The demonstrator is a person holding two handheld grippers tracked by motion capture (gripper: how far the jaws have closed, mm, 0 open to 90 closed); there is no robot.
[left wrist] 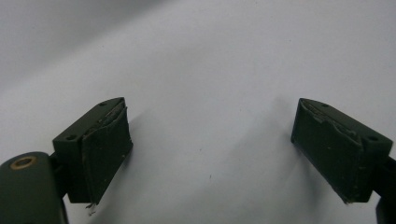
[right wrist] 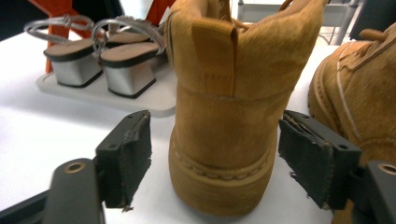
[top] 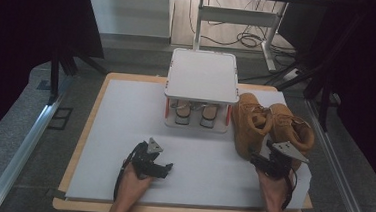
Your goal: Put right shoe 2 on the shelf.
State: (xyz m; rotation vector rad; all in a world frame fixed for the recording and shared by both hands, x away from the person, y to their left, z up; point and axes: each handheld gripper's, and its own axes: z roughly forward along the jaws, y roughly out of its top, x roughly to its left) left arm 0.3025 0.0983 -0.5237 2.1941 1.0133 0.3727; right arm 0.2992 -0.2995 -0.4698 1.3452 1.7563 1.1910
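Boot (right wrist: 224, 116) heel sits between spread right claw (right wrist: 215, 154) jaws; left claw (left wrist: 210, 154) spread.

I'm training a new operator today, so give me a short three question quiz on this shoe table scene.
1. True or false: the right gripper is clamped on the tan boot.
2. What sits on the lower shelf of the white rack? A) sandals B) boots C) nothing
3. What lies between the left gripper jaws?

Key: 1 false, the jaws stand open either side of its heel. 2 A. 3 Only bare table.
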